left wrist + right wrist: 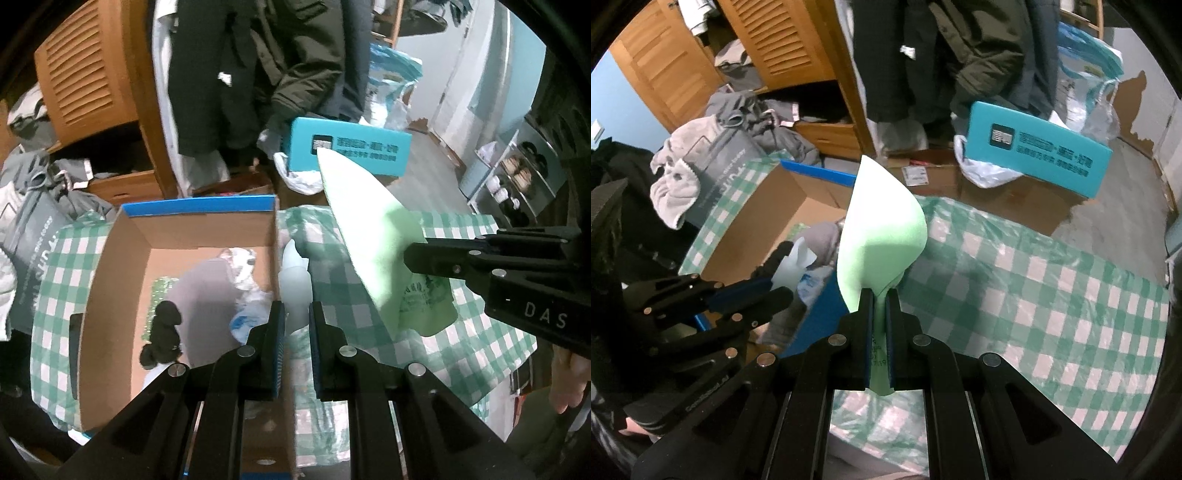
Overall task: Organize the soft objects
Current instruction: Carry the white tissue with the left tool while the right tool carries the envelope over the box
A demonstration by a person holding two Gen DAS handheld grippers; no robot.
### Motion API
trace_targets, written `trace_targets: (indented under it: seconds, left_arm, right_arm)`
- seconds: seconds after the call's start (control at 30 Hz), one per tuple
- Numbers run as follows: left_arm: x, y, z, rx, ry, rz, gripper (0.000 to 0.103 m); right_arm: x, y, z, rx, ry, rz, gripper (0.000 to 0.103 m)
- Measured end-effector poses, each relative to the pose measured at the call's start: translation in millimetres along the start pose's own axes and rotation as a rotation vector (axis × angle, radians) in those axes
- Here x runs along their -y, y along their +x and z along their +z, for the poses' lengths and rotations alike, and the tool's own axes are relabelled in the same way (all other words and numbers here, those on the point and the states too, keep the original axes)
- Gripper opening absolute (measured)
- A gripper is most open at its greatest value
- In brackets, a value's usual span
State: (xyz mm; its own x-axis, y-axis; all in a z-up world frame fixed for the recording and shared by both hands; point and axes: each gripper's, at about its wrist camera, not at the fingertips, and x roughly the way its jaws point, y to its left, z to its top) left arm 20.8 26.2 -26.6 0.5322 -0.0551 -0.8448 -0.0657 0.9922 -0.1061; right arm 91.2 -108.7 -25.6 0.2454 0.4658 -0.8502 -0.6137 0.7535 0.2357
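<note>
Green thin plastic bag (882,229), pale and printed near its bottom, is pinched between the pads of the right gripper (880,306) and held up over the green-and-white checked cloth (1052,288). The jaws are pressed nearly together on a gathered fold, and the rest of the bag fans up into a stiff-looking cone. The left wrist view shows the same bag (373,236) lifted just right of the cardboard box (110,258).

Left gripper (297,314) has its jaws close together on a whitish translucent piece (295,277). It is probably another plastic bag or film, but blur makes that hard to confirm. It sits right at the box's right wall.

Handling: the bag looks very light, limp and slippery. It keeps no shape except where it is creased, and air would catch it on a fast swing. A bunched fold or the neck gives the best hold, since a single layer could slide out of the pads. It is not fragile, though it could tear if snagged on the box edge.

The box already holds soft stuff: a dark sock-like item (162,336), a grey cloth (210,288) and crumpled plastic (247,306). That makes it the likely drop place.
</note>
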Motion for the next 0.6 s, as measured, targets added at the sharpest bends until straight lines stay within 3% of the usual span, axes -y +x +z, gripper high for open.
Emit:
trace_targets:
  seconds: [0.6]
  left_arm:
    - [-74.5,-3.5,-4.9,0.008,-0.108,0.072,0.013]
  right_arm:
    - [-61.8,36.5,32.3,-0.049,-0.073,0.061,0.006]
